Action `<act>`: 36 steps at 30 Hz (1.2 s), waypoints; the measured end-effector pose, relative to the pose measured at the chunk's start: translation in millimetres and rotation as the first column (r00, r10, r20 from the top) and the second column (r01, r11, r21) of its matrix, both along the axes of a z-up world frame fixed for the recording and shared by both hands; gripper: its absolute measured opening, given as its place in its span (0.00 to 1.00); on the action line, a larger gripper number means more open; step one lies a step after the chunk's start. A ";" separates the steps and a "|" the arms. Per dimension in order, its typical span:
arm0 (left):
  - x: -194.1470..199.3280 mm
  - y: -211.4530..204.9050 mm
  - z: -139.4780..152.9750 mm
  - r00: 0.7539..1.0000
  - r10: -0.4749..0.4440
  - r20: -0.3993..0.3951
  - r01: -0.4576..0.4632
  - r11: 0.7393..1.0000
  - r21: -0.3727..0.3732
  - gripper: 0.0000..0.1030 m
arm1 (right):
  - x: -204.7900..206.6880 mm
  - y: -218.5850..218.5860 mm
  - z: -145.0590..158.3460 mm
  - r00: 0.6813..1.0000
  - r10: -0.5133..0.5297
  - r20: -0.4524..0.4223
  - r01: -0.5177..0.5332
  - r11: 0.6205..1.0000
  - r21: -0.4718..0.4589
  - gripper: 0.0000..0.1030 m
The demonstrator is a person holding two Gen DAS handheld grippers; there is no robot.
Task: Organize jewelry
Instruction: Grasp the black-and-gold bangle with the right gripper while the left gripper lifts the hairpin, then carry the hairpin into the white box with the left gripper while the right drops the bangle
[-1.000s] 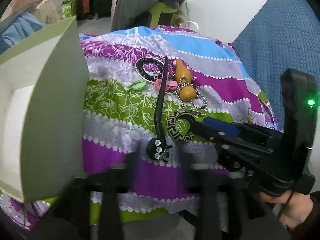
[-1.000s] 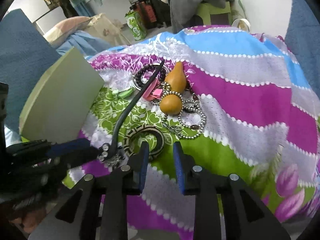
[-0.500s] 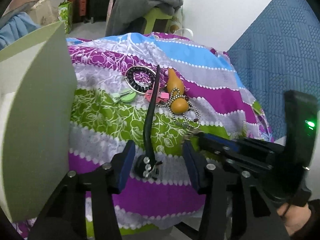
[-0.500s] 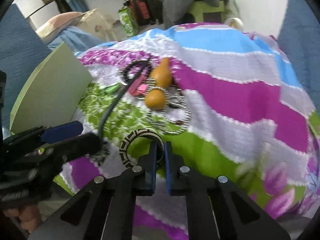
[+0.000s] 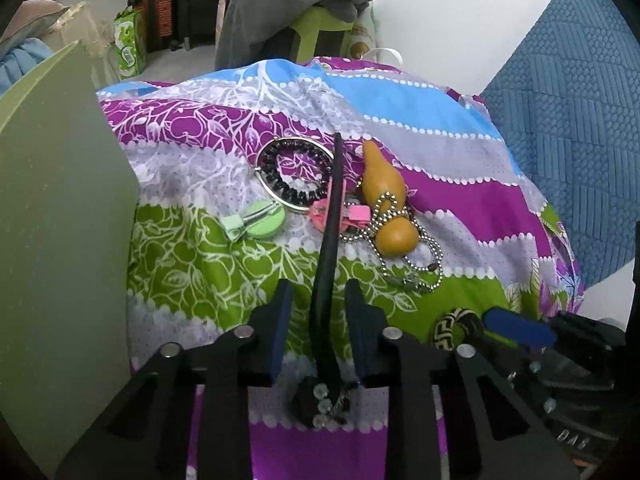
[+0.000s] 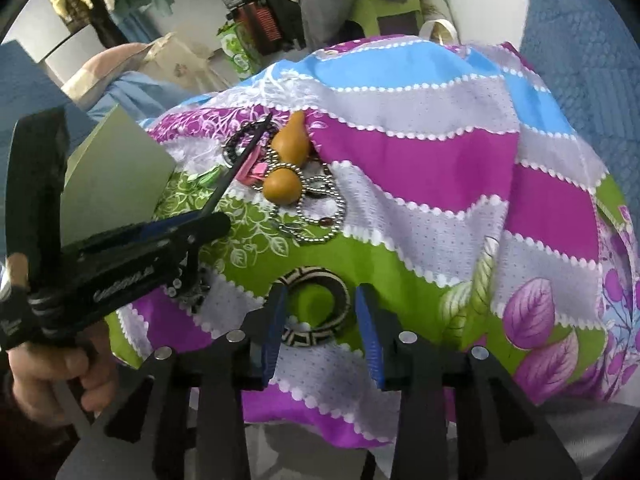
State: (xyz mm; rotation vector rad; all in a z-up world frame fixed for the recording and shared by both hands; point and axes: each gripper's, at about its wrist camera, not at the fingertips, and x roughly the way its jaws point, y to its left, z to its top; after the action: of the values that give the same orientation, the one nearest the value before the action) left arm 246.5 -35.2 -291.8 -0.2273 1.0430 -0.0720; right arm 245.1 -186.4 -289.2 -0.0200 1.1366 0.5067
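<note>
Jewelry lies scattered on the patterned cloth (image 5: 460,200). Right gripper (image 6: 322,328), shut moments ago, now stands apart around the near woven bangle (image 6: 320,308); left gripper (image 5: 318,304) has advanced, spread around the black headband (image 5: 326,264), ready to grasp.

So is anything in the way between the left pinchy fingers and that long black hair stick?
Nothing visible is. The left gripper is open with the black hair stick already lying between its two fingers, on the flowery cloth. The pink clip and bead chain lie farther along, beyond the fingertips.
</note>
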 end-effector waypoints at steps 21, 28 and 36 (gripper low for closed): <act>-33.1 6.0 35.2 1.000 -0.017 0.019 0.017 0.999 -0.029 0.09 | -4.0 26.5 11.2 0.998 0.020 0.061 -0.018 0.999 -0.038 0.09; -54.8 14.8 63.1 0.999 0.001 0.032 0.002 0.996 -0.084 0.09 | -20.9 19.9 43.9 0.995 -0.034 0.095 0.037 0.999 -0.031 0.09; -75.2 23.6 111.3 0.998 0.007 0.056 -0.001 0.994 -0.107 0.09 | -43.1 16.9 102.5 0.985 -0.089 0.149 0.089 0.996 0.008 0.09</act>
State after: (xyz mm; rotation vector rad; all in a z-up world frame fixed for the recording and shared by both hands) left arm 171.3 -11.6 -180.5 -0.3232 0.9840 -0.1300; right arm 202.1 -169.4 -186.7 -0.0059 0.9859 0.4188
